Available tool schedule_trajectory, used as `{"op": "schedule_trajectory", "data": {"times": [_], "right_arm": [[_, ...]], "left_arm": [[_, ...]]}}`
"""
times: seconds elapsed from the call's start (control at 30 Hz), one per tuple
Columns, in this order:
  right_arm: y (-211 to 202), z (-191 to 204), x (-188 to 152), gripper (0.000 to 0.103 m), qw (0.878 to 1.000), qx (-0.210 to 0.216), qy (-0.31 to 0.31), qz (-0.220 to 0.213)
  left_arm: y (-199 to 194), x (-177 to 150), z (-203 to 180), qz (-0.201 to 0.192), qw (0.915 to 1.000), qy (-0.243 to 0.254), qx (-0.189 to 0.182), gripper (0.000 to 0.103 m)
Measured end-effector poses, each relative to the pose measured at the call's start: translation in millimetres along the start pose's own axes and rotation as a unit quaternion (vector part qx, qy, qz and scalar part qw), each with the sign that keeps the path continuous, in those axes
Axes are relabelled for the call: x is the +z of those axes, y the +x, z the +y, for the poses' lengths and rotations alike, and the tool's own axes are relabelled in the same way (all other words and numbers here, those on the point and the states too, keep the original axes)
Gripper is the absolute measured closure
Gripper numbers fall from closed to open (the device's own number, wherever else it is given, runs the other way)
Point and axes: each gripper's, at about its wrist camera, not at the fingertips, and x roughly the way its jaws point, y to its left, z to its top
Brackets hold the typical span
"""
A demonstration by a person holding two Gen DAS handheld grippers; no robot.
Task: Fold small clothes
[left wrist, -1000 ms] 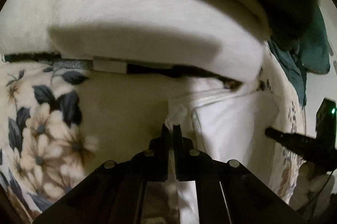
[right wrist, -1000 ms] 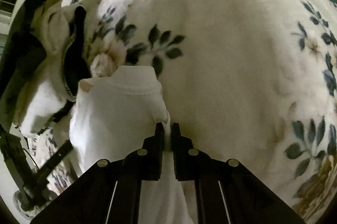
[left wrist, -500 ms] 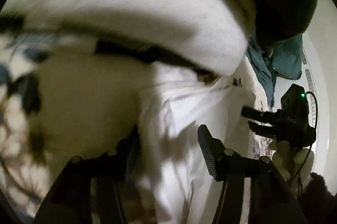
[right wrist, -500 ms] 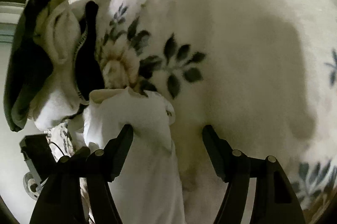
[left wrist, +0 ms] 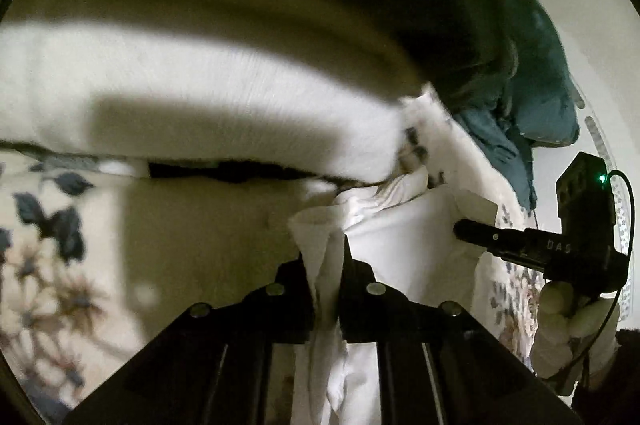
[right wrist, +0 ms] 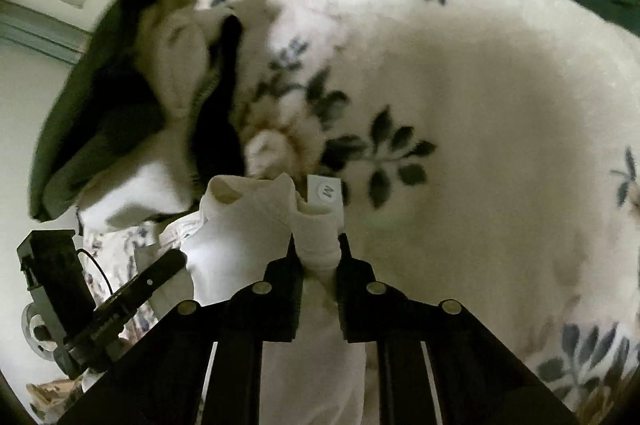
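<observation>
Both hand-held grippers pinch a white garment over a bed.
Left hand-held gripper (left wrist: 326,257) is clamped on a bunched fold of the white garment (left wrist: 404,241); right hand-held gripper (right wrist: 318,257) jaws closing, narrow, pressing another bunch near its size tag (right wrist: 325,191). Garment hangs between them above the floral blanket (right wrist: 460,97), dark clothes pile (right wrist: 120,105) beside.

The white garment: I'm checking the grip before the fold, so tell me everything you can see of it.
The white garment looks like thin, soft cotton, crumpled and bunched rather than flat. A small white tag marked M shows at its upper edge. It lies over the floral blanket. The right tongs pinch one gathered corner, their jaws closing on it; the left tongs are shut on another fold. The fabric between them sags in wrinkles.
</observation>
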Motion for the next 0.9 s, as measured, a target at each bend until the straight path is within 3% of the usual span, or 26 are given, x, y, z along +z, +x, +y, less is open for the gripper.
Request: {"op": "schedule_trajectory", "data": {"times": [0.2,0.33,0.4,0.47,0.57,0.67,0.7,0.73,0.8,0.9], "right_arm": [[-50.3,20.5,-35.7,0.09,0.999,0.022,-0.035,-0.032],[-95.7,25.3,-88.1,0.09,0.997,0.051,-0.037,-0.044],[-113.1,22.0,-116.6,0.09,0.997,0.06,-0.031,-0.039],[-121.4,17.4,-152.4,0.09,0.997,0.063,-0.025,-0.022],[-119.2,5.2,-202.4,0.085,0.997,0.064,-0.017,0.033],[-106.7,-10.2,-243.6,0.062,0.993,0.051,-0.017,0.102],[-105.3,-14.7,-253.4,0.053,0.992,0.047,-0.02,0.117],[-104.7,-19.7,-261.0,0.051,0.991,0.043,-0.02,0.129],[-107.5,-30.7,-270.9,0.051,0.989,0.041,-0.014,0.142],[-121.5,-43.4,-268.0,0.051,0.991,0.049,0.008,0.124]], "left_arm": [[-48.4,-21.9,-23.6,-0.024,0.9992,0.029,-0.01,0.096],[-73.9,-52.8,-40.3,-0.021,0.9994,0.022,-0.02,0.096],[-91.5,-82.3,-38.8,0.0,0.9995,-0.004,-0.032,0.093],[-92.0,-111.9,-40.5,0.032,0.998,-0.037,-0.039,0.09],[-101.9,-163.3,-27.5,0.083,0.993,-0.083,-0.01,0.084],[-113.1,-204.8,-3.7,0.119,0.9834,-0.135,0.022,0.084],[-113.5,-212.2,-0.4,0.124,0.9809,-0.147,0.027,0.084],[-114.3,-218.0,4.0,0.127,0.9777,-0.164,0.036,0.084],[-119.5,-219.4,14.8,0.12,0.9736,-0.189,0.043,0.084],[-122.0,-205.2,13.8,0.104,0.9764,-0.184,0.045,0.084]]}}
